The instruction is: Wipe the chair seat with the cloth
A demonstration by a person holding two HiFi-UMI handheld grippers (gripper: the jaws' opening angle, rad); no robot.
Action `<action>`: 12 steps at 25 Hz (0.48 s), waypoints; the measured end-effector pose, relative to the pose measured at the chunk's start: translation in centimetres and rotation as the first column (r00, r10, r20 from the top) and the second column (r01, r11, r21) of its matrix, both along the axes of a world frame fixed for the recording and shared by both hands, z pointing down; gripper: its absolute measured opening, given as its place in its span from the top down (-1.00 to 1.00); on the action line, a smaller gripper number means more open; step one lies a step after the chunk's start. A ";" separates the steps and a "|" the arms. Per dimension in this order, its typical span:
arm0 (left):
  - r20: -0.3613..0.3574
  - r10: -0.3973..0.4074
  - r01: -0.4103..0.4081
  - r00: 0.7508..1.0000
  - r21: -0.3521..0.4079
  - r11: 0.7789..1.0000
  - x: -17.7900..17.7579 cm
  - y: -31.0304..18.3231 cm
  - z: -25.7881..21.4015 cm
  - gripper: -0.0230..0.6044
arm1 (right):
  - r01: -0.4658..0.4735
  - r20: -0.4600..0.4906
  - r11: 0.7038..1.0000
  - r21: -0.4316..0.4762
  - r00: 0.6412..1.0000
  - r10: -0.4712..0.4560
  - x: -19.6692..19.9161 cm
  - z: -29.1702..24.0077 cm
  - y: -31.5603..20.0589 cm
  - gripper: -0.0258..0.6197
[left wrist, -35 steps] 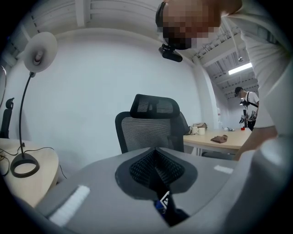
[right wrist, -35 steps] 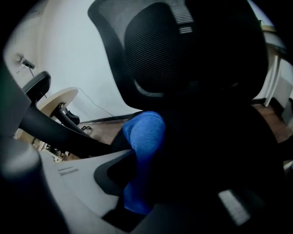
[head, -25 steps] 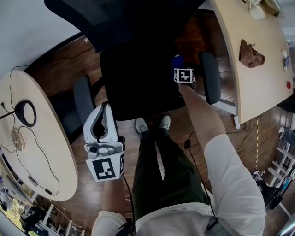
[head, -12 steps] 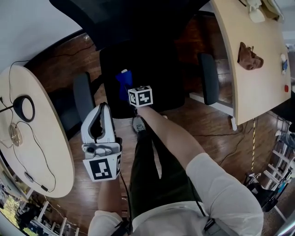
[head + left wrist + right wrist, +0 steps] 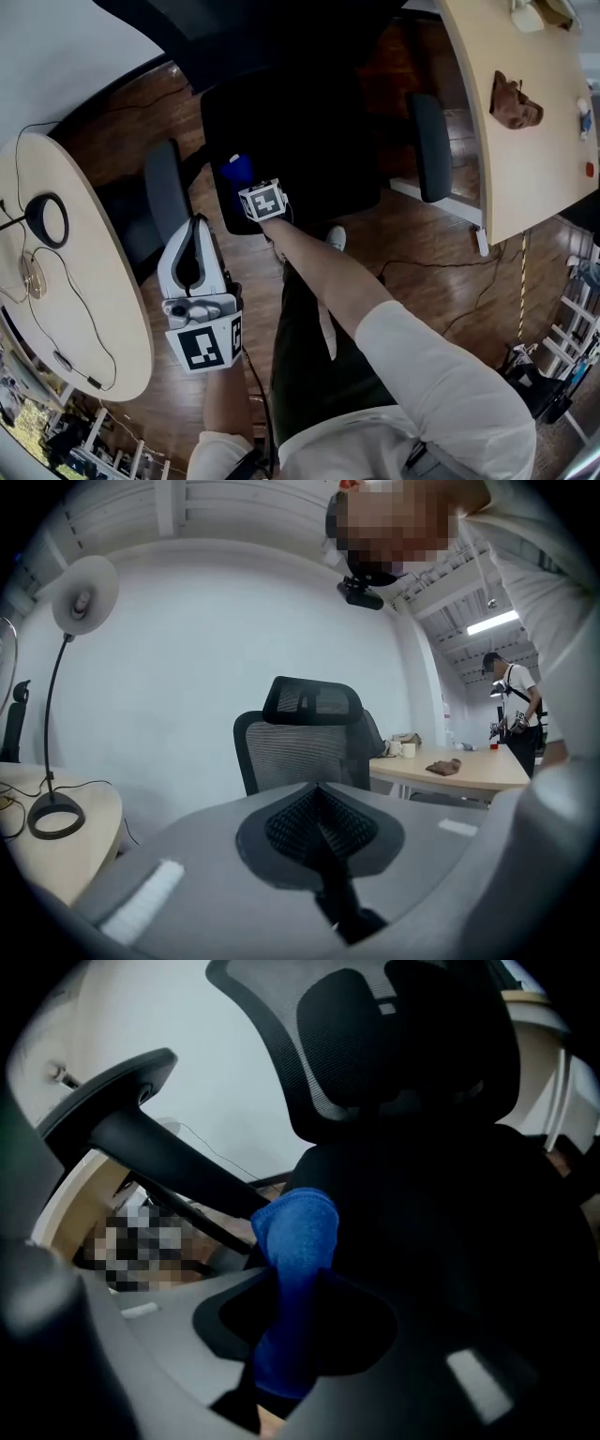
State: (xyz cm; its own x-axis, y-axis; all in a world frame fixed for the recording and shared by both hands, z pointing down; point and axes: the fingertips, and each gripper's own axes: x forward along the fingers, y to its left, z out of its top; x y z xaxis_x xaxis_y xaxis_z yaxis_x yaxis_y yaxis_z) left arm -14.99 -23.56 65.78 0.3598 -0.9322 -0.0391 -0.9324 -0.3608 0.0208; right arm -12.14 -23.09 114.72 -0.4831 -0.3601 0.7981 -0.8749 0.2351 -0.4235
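The black office chair's seat [image 5: 309, 131] fills the upper middle of the head view. A blue cloth [image 5: 234, 172] is bunched at the seat's front left corner, and my right gripper [image 5: 246, 184] is shut on it, angled down. In the right gripper view the cloth [image 5: 295, 1237] sticks up between the jaws of the right gripper [image 5: 289, 1290], against the dark seat and the mesh backrest [image 5: 394, 1044]. My left gripper [image 5: 199, 222] is held level over the floor beside the left armrest [image 5: 164, 192]. Its tips meet with nothing between them, facing the chair's backrest [image 5: 305, 742] in the left gripper view [image 5: 319, 787].
A round wooden table [image 5: 94, 309] with a lamp base [image 5: 47, 220] and cables stands at the left. A desk [image 5: 525, 178] with a brown lump [image 5: 516, 103] lies at the right, beyond the right armrest [image 5: 428, 145]. My legs and shoes [image 5: 336, 239] stand before the chair. Another person [image 5: 514, 714] stands by the desk.
My right gripper has swept the blue cloth from beside the right armrest across the seat to its front left corner. The left gripper has shifted only slightly.
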 end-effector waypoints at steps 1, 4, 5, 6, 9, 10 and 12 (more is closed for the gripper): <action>0.000 0.003 -0.003 1.000 -0.001 1.000 0.4 -0.1 0.0 0.65 | 0.001 -0.022 1.000 0.009 1.000 -0.001 1.8 0.1 -0.2 0.57; 0.005 0.018 -0.018 1.000 -0.002 1.000 2.0 -0.5 -0.3 0.65 | -0.021 -0.089 0.999 0.048 0.996 0.026 9.0 0.4 -0.4 0.57; 0.007 0.022 -0.022 1.000 -0.002 1.000 2.5 -0.6 -0.5 0.65 | -0.036 -0.120 0.998 0.055 0.992 0.043 11.9 0.4 -0.3 0.57; 0.007 0.026 -0.026 1.000 -0.002 1.000 2.9 -0.7 -0.7 0.65 | -0.057 -0.158 0.997 0.057 0.985 0.065 15.1 0.1 0.0 0.57; 0.005 0.042 -0.042 0.999 -0.003 0.999 4.0 -1.0 -1.1 0.65 | -0.166 -0.280 0.981 0.097 0.942 0.187 25.3 -0.9 0.5 0.57; 0.005 0.048 -0.048 0.999 -0.005 0.999 4.3 -1.0 -1.0 0.65 | -0.195 -0.298 0.975 0.107 0.929 0.219 28.2 -0.2 1.0 0.57; 0.007 0.057 -0.057 0.998 -0.008 0.998 4.9 -1.0 -0.6 0.65 | -0.243 -0.318 0.963 0.120 0.909 0.269 32.7 1.0 2.2 0.57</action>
State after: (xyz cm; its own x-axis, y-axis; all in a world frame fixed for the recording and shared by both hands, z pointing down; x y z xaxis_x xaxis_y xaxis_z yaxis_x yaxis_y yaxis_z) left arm -10.09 -24.53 65.15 0.4130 -0.9103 -0.0294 -0.9103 -0.4136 0.0172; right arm 20.55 -20.87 115.70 -0.0814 -0.5017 0.8612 -0.9958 0.0042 -0.0916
